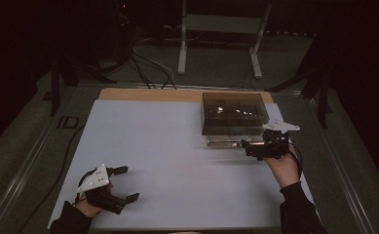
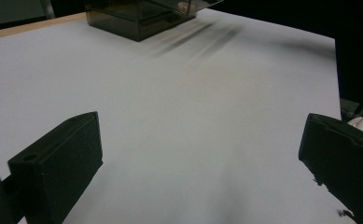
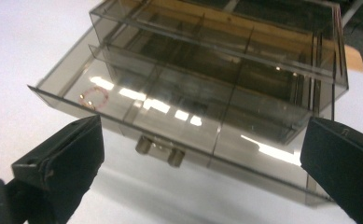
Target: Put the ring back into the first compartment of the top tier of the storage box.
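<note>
Dark room behind, cables [image 1: 148, 66] trailing over the floor and a pale metal stand [image 1: 219, 29] beyond the far table edge. White, matte sheet [image 1: 167, 161] spread across the wooden tabletop [image 1: 148, 94], whose bare edge peeks out at the back.

From the high view: smoky transparent drawer box [image 1: 233, 113] at the far right of the sheet, bottom drawer [image 1: 224, 142] pulled partway out toward the person. Right gripper [image 1: 249, 147] just in front of that drawer, jaws spread and clasping nothing. Left gripper [image 1: 123, 184] low at the near left, well apart from the box, jaws likewise spread over bare sheet.

Right gripper view adds what the high view blurs: glossy hard plastic walls, thin dividers splitting the drawer into compartments, a small metallic handle [image 3: 159, 150] with two round posts on the drawer front, and a little pinkish ring-shaped item [image 3: 94, 97] lying in the end compartment. Blocky black jaws either side of the handle, not touching it.

Left gripper view: box corner [image 2: 139, 18] far off, smooth sheet between wide jaws.
</note>
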### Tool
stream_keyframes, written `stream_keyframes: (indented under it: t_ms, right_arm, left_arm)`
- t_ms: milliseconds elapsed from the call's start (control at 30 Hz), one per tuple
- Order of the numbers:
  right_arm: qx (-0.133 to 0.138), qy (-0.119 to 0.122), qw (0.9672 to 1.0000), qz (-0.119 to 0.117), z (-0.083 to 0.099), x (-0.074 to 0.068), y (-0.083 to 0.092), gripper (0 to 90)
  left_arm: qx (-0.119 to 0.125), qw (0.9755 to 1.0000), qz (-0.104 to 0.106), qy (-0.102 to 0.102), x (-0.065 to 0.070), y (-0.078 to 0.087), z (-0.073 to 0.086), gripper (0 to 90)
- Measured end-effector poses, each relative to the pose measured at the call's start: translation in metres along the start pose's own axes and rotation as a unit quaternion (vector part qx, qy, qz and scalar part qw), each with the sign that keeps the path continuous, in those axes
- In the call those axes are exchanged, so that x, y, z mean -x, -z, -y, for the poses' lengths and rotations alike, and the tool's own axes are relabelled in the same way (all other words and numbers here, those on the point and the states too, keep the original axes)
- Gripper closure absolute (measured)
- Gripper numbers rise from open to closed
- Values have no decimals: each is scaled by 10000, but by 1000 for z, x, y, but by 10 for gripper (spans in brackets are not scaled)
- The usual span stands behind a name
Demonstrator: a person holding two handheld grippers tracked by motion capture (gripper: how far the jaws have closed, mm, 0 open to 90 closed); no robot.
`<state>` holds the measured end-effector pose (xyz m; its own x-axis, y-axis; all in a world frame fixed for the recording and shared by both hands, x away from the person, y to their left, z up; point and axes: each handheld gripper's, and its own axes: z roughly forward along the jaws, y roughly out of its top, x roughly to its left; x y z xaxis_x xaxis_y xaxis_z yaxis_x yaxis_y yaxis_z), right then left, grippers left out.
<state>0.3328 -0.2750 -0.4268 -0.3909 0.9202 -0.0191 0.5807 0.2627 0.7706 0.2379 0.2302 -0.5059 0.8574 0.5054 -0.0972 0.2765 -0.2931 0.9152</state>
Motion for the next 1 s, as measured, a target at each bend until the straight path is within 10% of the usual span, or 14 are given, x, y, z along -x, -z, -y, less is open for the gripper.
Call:
stream_keyframes:
  t_ms: [1000]
  right_arm:
    - [-368, -241, 9990, -69, 51, -2, -25, 0]
  left_arm:
    - [0, 10000, -11, 23, -1, 0, 0, 11]
